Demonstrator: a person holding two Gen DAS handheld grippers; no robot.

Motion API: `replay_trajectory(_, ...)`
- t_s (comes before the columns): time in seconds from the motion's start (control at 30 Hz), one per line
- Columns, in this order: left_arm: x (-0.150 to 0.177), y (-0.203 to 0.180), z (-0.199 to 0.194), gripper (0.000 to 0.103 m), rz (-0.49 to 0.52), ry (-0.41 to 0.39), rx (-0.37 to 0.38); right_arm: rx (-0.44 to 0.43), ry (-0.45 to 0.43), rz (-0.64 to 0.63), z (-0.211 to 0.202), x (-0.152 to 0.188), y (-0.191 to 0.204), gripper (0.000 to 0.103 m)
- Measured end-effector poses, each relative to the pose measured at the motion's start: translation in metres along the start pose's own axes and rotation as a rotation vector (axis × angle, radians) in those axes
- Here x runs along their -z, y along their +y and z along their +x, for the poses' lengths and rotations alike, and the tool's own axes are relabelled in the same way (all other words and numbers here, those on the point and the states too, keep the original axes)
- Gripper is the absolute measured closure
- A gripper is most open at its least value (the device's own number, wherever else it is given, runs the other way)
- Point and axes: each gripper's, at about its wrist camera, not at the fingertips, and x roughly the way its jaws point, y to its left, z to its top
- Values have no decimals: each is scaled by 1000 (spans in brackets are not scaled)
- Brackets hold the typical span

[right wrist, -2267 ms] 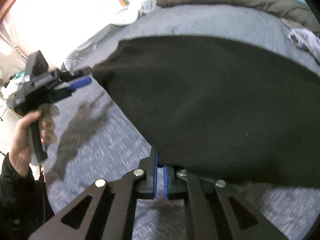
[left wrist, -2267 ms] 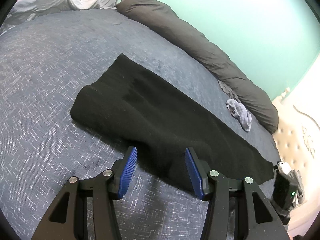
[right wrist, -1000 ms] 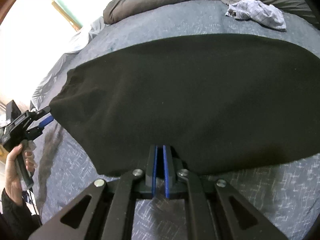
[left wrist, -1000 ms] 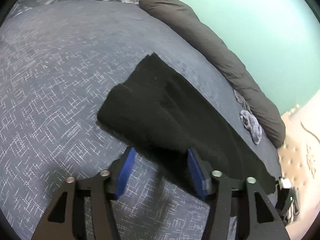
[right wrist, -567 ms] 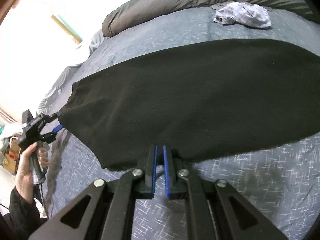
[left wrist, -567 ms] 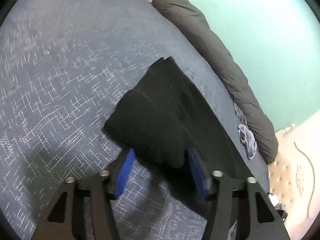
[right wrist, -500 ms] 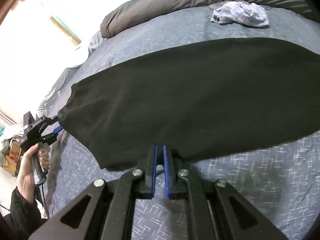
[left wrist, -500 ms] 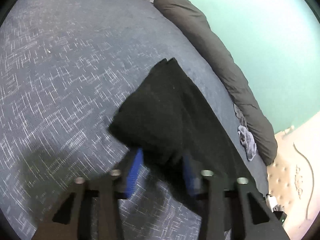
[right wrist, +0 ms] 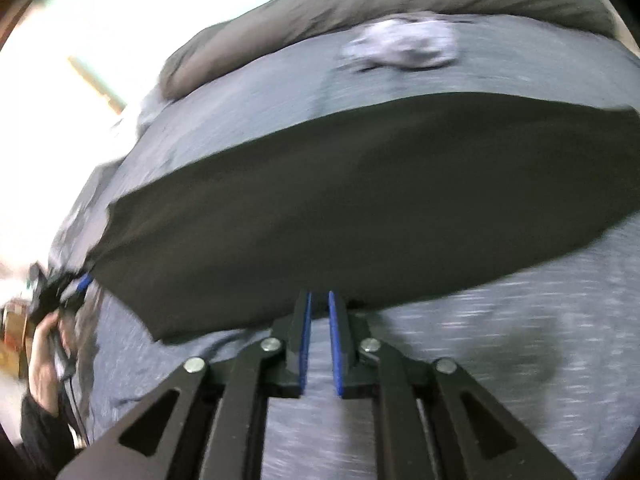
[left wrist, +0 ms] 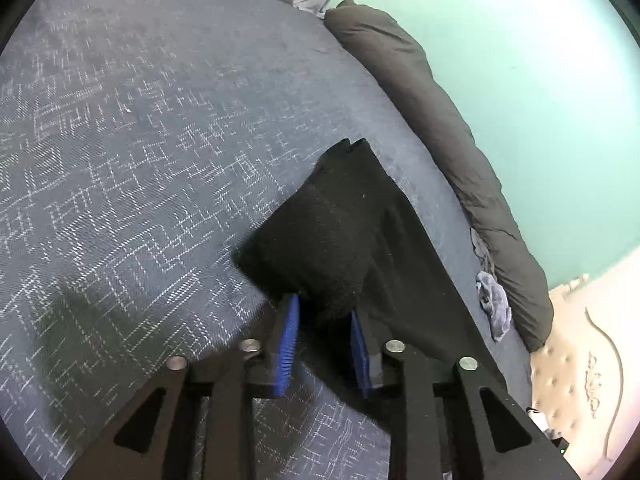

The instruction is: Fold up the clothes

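Note:
A black garment (left wrist: 340, 232) lies stretched in a long band across the blue-grey patterned bed cover (left wrist: 160, 160). Its bunched near end sits between the blue pads of my left gripper (left wrist: 324, 304), which press on it while the jaws are opening slightly. In the right wrist view the garment (right wrist: 360, 192) is pulled to a point at the left gripper (right wrist: 78, 282), held by a person's hand (right wrist: 44, 356). My right gripper (right wrist: 319, 294) is opening; a narrow gap shows between its pads, and the garment's near edge lies just at the tips.
A dark grey rolled duvet (left wrist: 440, 120) runs along the teal wall at the bed's far side. A small crumpled grey cloth (left wrist: 496, 300) lies beside it, also seen as the grey cloth (right wrist: 404, 46). A cream tufted headboard (left wrist: 592, 360) stands at the right.
My left gripper's jaws narrowed onto the garment's bunched end. The right gripper's pads, shut before, have parted a little, and its view has swung and blurred with fast movement.

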Motion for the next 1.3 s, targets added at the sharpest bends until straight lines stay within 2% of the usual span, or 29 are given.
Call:
replay_trajectory(0.03,0,0,-2,62,-4,-6,-10,27,-21,34,-9,-5,-19,70)
replay_trajectory(0.17,1,1,-3,57,-14,-14,-29,118,-98,203,-41,-19,-93,64)
replay_trajectory(0.23,2,1,-2,56,-17,-14,-32,172,-137,305,-56,-23,-134,51)
replay_trajectory(0.3,5,0,0,56,-19,-14,-37,220,-173,394,-70,-26,-171,48)
replay_trajectory(0.37,7,-1,2,56,-19,-17,-42,232,-202,473,-77,-28,-202,47)
replay_trajectory(0.43,8,-4,2,56,-7,-28,-54,211,-225,539,-80,-29,-228,42)
replay_trajectory(0.53,10,-11,7,56,14,-38,-71,164,-265,594,-78,-34,-247,40)
replay_trajectory(0.73,13,-10,10,56,19,-38,-83,157,-292,649,-60,-48,-271,38)
replay_trajectory(0.97,14,-14,14,56,43,-38,-101,192,-325,598,-44,-62,-274,38)
replay_trajectory(1.0,14,-14,14,56,48,-38,-104,196,-330,591,-43,-65,-274,39)
replay_trajectory(1.07,15,-15,14,56,53,-38,-106,201,-332,585,-41,-67,-275,48)
replay_trajectory(1.13,15,-14,16,56,50,-36,-104,226,-330,564,-42,-70,-273,67)
replay_trajectory(1.17,14,-13,17,56,47,-34,-103,240,-328,554,-42,-70,-272,72)
replay_trajectory(1.2,14,-13,17,56,48,-34,-102,255,-326,543,-44,-70,-270,86)
replay_trajectory(1.3,14,-13,17,56,52,-34,-100,276,-349,501,-53,-73,-260,93)
